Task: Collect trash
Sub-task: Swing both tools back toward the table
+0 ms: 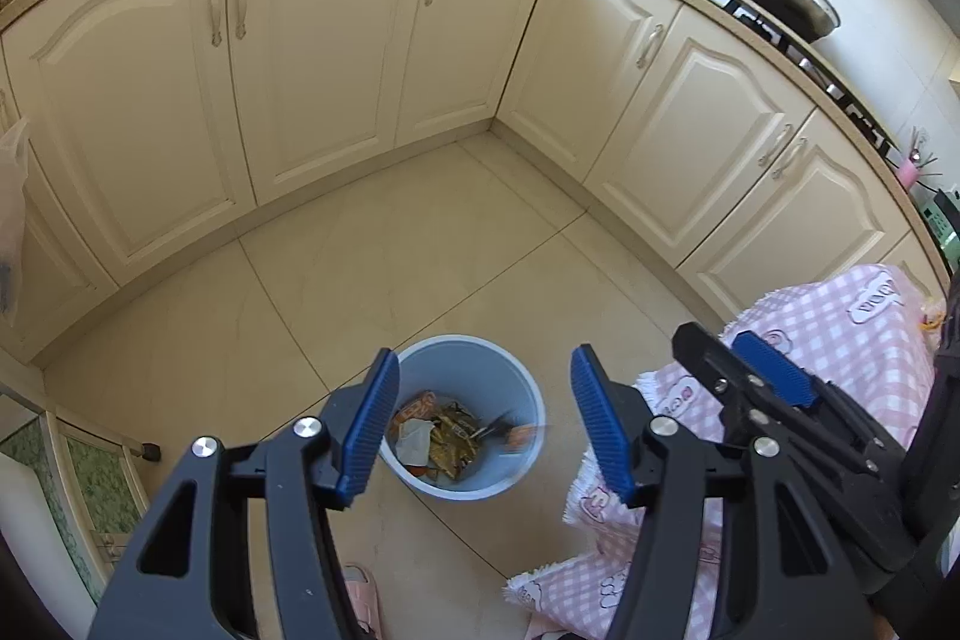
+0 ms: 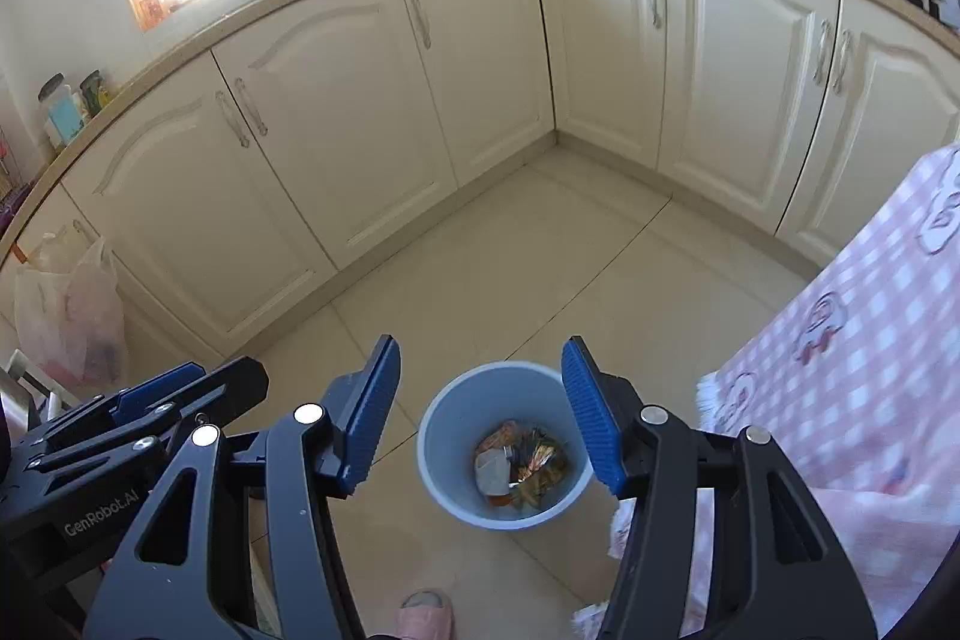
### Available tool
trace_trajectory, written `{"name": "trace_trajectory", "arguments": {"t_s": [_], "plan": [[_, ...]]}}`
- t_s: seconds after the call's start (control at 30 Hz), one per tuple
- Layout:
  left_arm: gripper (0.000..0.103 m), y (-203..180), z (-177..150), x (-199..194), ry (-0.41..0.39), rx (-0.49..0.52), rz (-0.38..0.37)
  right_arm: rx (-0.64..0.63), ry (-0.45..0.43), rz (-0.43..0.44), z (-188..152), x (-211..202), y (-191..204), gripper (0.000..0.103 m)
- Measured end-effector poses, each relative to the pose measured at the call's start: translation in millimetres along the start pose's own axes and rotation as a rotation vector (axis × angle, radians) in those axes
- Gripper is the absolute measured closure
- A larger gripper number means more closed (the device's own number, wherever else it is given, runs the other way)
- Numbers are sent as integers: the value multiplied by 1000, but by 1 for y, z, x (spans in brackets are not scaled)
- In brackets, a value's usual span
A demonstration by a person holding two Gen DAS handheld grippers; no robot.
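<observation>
A light blue bin [image 1: 480, 370] stands on the floor below both grippers; it also shows in the right wrist view [image 2: 456, 412]. Inside lie crumpled wrappers [image 1: 447, 436] and a white scrap, seen too in the right wrist view [image 2: 522, 460]. A blurred orange wrapper [image 1: 519, 435] is at the bin's right rim. My left gripper [image 1: 486, 427] is open and empty above the bin. My right gripper [image 2: 480, 415] is open and empty above the bin; it shows in the left wrist view [image 1: 729, 361] at the right.
Cream kitchen cabinets [image 1: 324, 58] wrap the corner behind the bin. A pink checked cloth [image 1: 840, 334] hangs over a table at the right, also in the right wrist view [image 2: 870, 340]. A plastic bag [image 2: 66, 316] hangs at the left. A pink slipper [image 2: 423, 613] is below.
</observation>
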State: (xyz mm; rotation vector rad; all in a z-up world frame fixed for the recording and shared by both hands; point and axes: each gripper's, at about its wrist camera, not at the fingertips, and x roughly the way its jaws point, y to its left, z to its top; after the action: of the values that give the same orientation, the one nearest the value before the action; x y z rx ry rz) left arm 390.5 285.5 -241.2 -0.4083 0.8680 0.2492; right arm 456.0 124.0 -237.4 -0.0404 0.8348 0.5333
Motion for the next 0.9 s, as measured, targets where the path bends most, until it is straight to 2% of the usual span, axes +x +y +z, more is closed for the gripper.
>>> {"name": "trace_trajectory", "arguments": {"t_s": [0.2, 0.53, 0.63, 0.9], "plan": [[44, -40, -4, -26, -22, 52, -55, 27, -74, -68, -5, -54, -24, 49], [42, -148, -28, -82, -78, 205, -196, 103, -258, -212, -16, -175, -84, 46], [41, -189, -40, -93, -78, 270, -244, 155, -293, -273, -28, -210, -118, 45], [33, -305, -82, -94, -16, 442, -376, 307, -289, -410, -72, -267, -214, 43]]}}
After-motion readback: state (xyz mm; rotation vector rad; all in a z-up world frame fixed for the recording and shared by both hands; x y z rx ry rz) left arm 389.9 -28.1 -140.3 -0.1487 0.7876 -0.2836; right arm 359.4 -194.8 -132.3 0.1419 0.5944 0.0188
